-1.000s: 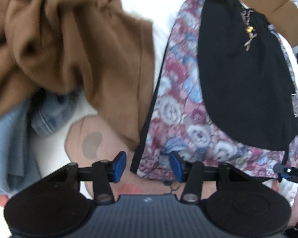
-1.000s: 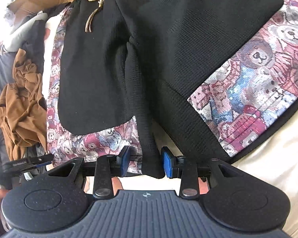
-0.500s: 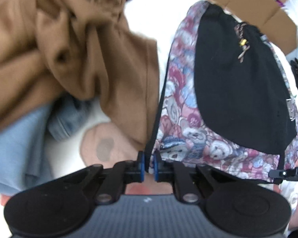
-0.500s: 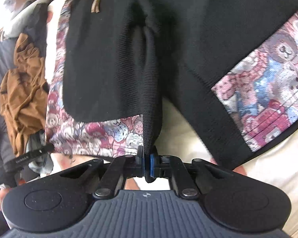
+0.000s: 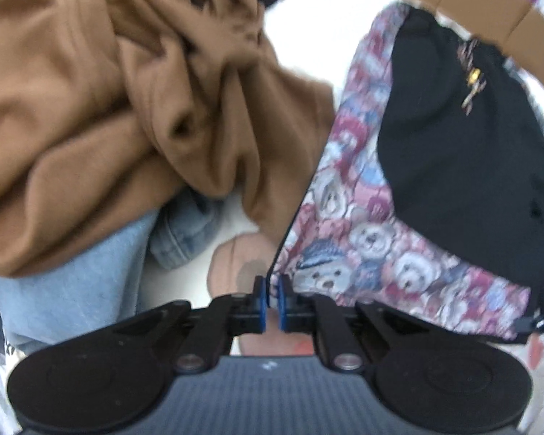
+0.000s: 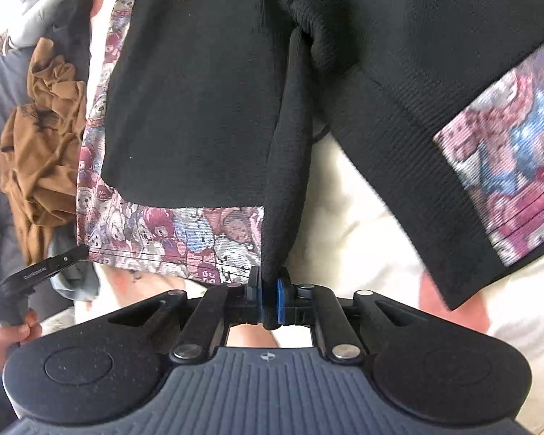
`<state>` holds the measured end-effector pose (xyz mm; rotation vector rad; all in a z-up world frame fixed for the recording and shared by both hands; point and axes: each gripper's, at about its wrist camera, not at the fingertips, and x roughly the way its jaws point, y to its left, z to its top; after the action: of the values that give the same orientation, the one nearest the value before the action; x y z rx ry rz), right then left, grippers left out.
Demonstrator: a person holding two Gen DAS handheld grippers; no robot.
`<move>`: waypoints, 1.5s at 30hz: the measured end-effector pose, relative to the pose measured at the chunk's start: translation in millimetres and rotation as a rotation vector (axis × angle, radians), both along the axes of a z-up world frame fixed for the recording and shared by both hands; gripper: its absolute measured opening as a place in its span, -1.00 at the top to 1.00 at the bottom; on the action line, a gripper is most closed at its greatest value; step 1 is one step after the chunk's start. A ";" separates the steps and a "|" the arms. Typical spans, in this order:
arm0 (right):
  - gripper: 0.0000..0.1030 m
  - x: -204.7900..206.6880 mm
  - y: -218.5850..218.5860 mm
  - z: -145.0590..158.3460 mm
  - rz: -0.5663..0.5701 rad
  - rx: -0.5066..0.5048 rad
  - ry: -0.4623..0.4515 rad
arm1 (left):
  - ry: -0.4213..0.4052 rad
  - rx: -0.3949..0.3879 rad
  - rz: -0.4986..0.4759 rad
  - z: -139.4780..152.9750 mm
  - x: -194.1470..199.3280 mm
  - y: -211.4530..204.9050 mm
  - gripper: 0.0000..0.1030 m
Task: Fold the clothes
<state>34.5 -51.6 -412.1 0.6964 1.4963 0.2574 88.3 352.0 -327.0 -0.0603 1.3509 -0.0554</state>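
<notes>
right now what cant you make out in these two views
- Left wrist view: motion blur smears the brown garment; what kind it is stays unclear.
- Left gripper: the pinched hem of the bear-print garment is barely visible.
- Right wrist view: the garment's top is cut off by the frame edge; the right gripper hides the fabric tip.

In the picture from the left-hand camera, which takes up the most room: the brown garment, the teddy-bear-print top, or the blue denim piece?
Largest to smallest, as they look here:
1. brown garment
2. teddy-bear-print top, a close second and partly cut off at the edge, so unsure
3. blue denim piece, mostly hidden under the brown one
</notes>
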 end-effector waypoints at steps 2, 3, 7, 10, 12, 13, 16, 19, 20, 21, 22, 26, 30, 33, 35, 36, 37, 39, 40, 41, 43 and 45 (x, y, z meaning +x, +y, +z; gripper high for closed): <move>0.56 0.1 -4.0 5.4 0.008 -0.035 -0.014 | 0.033 0.023 0.022 -5.9 3.0 -1.0 0.82; 0.51 0.0 -6.9 8.7 0.010 -0.053 -0.022 | 0.039 0.033 0.037 -5.8 3.6 -0.1 0.82; 0.48 -1.0 -27.8 24.5 -0.035 -0.062 -0.051 | 0.006 0.039 0.046 8.9 1.1 1.9 0.70; 0.46 -0.7 -41.7 42.4 -0.049 -0.082 -0.082 | -0.011 0.027 0.031 26.4 0.9 1.5 0.63; 0.43 0.6 -50.3 56.8 -0.049 -0.111 -0.115 | -0.035 0.029 0.025 39.6 -0.3 2.7 0.53; 0.40 1.4 -55.0 64.5 -0.055 -0.127 -0.131 | -0.046 0.028 0.024 45.8 0.7 2.9 0.48; 0.33 4.7 -69.3 91.6 -0.074 -0.179 -0.179 | -0.075 0.017 0.033 64.1 13.1 3.1 0.38; 0.32 8.9 -83.1 123.4 -0.071 -0.226 -0.241 | -0.116 -0.002 0.039 87.8 22.6 0.8 0.19; 0.26 10.2 -88.7 133.8 -0.071 -0.243 -0.255 | -0.134 -0.011 0.031 98.1 22.3 -1.7 0.15; 0.22 11.8 -93.5 144.8 -0.077 -0.260 -0.271 | -0.149 -0.017 0.019 108.0 21.8 -4.3 0.05; 0.18 13.5 -98.1 155.8 -0.083 -0.276 -0.286 | -0.163 -0.020 0.005 116.7 22.0 -7.0 -0.06; 0.16 21.7 -110.9 201.6 -0.098 -0.345 -0.351 | -0.201 -0.023 -0.045 143.6 31.0 -19.8 -0.10; 0.13 26.8 -124.2 246.8 -0.088 -0.407 -0.415 | -0.236 -0.037 -0.069 174.2 39.7 -31.8 -0.13; 0.10 33.9 -134.6 277.7 -0.079 -0.437 -0.452 | -0.269 -0.045 -0.097 197.4 46.2 -43.8 -0.31; 0.09 38.0 -142.5 297.8 -0.079 -0.450 -0.475 | -0.290 -0.038 -0.113 212.7 49.8 -52.8 -0.54; 0.09 39.1 -146.1 307.7 -0.081 -0.464 -0.489 | -0.301 -0.045 -0.121 219.4 50.8 -56.7 -0.54; 0.09 40.1 -149.8 317.5 -0.083 -0.478 -0.502 | -0.311 -0.052 -0.130 225.9 51.7 -60.4 -0.54; 0.09 40.0 -158.1 335.1 -0.093 -0.507 -0.524 | -0.318 -0.059 -0.146 236.8 52.8 -66.6 -0.55; 0.09 40.1 -163.1 341.2 -0.097 -0.510 -0.526 | -0.322 -0.061 -0.154 242.0 53.4 -69.7 -0.55; 0.09 40.2 -168.1 347.4 -0.100 -0.513 -0.527 | -0.327 -0.057 -0.163 246.2 53.6 -73.1 -0.55; 0.09 40.3 -178.7 357.2 -0.101 -0.511 -0.530 | -0.334 -0.052 -0.170 253.4 54.9 -79.1 -0.56; 0.09 40.3 -188.6 362.1 -0.093 -0.512 -0.534 | -0.335 -0.050 -0.165 258.2 56.8 -84.7 -0.57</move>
<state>74.8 -240.1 -50.0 0.2507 0.9544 -0.0199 145.1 267.2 -68.8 0.0178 1.0167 -0.2289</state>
